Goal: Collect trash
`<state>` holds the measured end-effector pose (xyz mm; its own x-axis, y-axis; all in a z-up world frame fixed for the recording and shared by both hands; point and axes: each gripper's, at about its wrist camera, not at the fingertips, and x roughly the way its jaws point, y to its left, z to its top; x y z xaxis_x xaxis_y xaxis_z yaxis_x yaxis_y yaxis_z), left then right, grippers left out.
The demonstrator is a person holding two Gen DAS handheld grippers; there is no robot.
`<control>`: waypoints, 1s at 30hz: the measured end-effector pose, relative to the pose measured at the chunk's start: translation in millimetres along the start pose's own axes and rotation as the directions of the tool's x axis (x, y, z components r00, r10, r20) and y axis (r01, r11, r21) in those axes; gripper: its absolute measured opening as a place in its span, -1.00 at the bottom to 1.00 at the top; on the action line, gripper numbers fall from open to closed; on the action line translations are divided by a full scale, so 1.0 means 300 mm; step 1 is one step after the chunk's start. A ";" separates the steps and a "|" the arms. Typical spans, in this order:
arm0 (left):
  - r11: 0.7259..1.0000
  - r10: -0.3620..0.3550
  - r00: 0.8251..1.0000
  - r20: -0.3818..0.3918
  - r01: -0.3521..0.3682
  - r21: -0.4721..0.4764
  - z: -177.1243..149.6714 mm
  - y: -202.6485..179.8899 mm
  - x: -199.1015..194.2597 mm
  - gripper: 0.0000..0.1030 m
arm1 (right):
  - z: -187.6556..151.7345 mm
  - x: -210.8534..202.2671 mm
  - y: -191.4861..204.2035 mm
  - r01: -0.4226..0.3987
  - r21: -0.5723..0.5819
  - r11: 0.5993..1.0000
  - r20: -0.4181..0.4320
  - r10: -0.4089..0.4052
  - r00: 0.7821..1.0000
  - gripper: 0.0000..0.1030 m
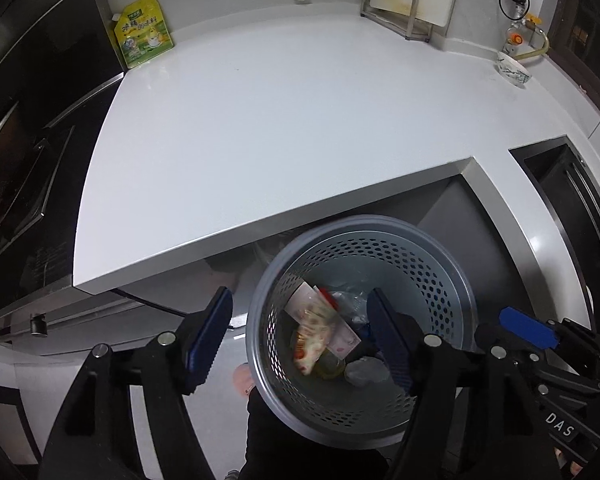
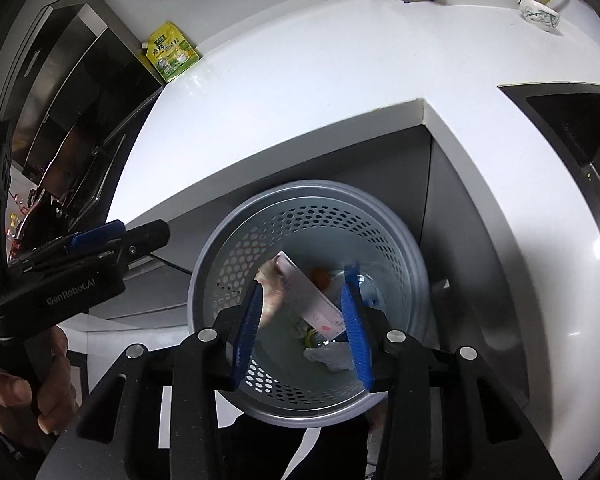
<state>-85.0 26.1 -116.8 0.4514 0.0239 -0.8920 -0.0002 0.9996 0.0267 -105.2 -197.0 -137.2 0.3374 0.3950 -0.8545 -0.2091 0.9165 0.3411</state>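
Note:
A grey perforated trash bin (image 1: 440, 272) stands on the floor below the white counter's edge; it also shows in the right wrist view (image 2: 384, 216). Inside lie a pink wrapper (image 1: 320, 320), a crumpled grey piece (image 1: 366, 372) and clear plastic. In the right wrist view a white-pink carton (image 2: 312, 300) and an orange bit (image 2: 321, 276) lie in the bin. My left gripper (image 1: 300, 332) is open and empty above the bin's left rim. My right gripper (image 2: 306, 320) is open and empty, directly over the bin. The left gripper also shows at the left in the right wrist view (image 2: 112, 240).
A yellow-green pouch (image 1: 142, 32) leans at the counter's (image 1: 260, 120) back left, next to a black stove (image 1: 28, 140). A metal rack with a cutting board (image 1: 400, 4) and a small bowl (image 1: 512, 68) stand at the back right. A dark sink (image 1: 572, 200) is at right.

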 end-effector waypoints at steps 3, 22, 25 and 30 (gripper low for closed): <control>1.000 0.002 1.000 0.000 -0.002 -0.005 -0.001 0.002 -0.013 0.44 | 0.004 -0.016 -0.003 0.002 0.008 1.000 0.002 -0.002 1.000 -0.22; 0.999 0.036 0.997 0.063 -0.034 -0.026 0.034 0.014 -0.146 0.85 | 0.023 -0.133 0.044 0.093 0.007 0.996 0.051 -0.093 0.994 0.14; 0.999 0.039 0.998 0.058 -0.037 -0.031 0.035 0.014 -0.152 0.86 | 0.025 -0.142 0.042 0.093 0.013 0.996 0.050 -0.093 0.994 0.16; 0.999 0.040 0.998 0.056 -0.039 -0.026 0.042 0.009 -0.161 0.87 | 0.028 -0.160 0.039 0.104 0.021 0.994 0.062 -0.105 0.993 0.16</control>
<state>-95.4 27.6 -67.9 0.5002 0.0635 -0.8636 -0.0410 0.9979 0.0497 -116.3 -204.7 -88.9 0.4141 0.2998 -0.8595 -0.1534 0.9537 0.2588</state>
